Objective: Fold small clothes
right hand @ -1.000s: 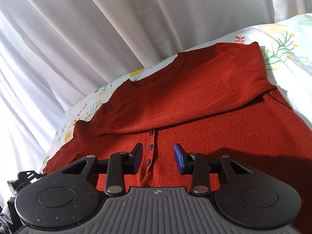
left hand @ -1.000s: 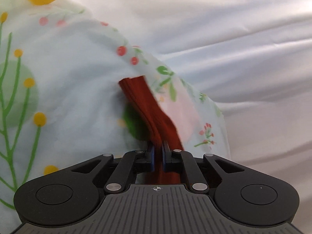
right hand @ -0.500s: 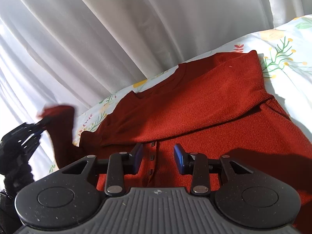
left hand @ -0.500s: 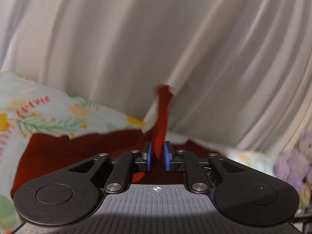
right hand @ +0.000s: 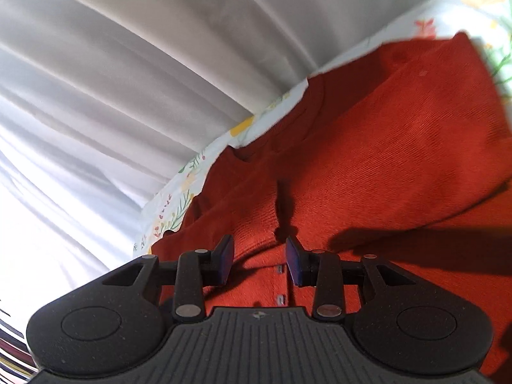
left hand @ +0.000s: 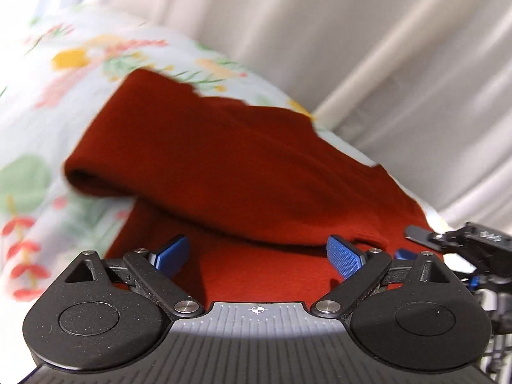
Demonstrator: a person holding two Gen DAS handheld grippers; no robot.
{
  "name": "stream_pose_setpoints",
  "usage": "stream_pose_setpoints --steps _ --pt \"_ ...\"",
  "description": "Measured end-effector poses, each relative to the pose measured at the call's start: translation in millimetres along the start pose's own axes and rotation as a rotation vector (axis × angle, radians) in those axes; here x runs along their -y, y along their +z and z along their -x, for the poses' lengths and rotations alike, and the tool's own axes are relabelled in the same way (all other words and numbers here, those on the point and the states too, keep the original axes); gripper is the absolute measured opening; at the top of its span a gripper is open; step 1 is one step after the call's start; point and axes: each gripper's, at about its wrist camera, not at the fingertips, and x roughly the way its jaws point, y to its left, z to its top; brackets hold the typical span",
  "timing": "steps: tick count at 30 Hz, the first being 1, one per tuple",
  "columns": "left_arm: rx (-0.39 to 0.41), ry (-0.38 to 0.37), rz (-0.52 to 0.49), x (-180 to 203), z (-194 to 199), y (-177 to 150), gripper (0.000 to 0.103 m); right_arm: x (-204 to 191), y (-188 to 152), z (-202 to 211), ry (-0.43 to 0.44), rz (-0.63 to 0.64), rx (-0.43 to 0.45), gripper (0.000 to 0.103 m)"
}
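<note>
Rust-red cardigan (right hand: 400, 147) lies flat, sleeves folded across its buttoned front

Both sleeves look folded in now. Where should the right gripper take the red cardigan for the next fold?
Probably the cardigan's bottom edge, just out of view beneath the right gripper: come in low from the near side, since the button placket runs straight away from it.

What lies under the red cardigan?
The flowered sheet shows around the red cardigan. Folded sleeves cover its chest; what is beneath stays hidden.
</note>
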Motion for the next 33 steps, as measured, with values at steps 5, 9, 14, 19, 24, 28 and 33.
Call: stream_pose_setpoints --steps 5,9,14,19,24,28,33 --pt "0.015 -0.025 0.037 -8.7 2.9 -2.8 0.099 3.0 8.0 -31.2 -0.029 -0.008 -0.033 0.035" --pt "0.02 -0.017 0.007 -4.5 0.5 -4.7 0.1 0.6 12.1 -41.4 -0.011 -0.033 -0.035 0.035" --pt "0.019 -0.002 0.019 -0.5 3.1 -1.0 0.1 -23.1 13.1 -45.1 -0.07 0.109 0.006 0.004" --pt "0.06 0.009 -0.023 5.1 6.7 8.4 0.1 -47.5 11.7 5.8 -0.25 0.352 0.296 0.004" --pt "0.031 0.002 -0.01 4.7 1.5 9.6 0.1 -14.6 22.8 28.1 -0.409 0.347 0.329 0.004" --pt "0.016 0.004 -0.025 6.9 0.6 9.2 0.1 16.2 29.0 38.7 -0.432 0.275 0.308 0.004" --pt "0.009 0.009 -0.048 13.1 -2.8 12.2 0.1 33.4 30.0 29.9 -0.369 0.203 0.241 0.013"
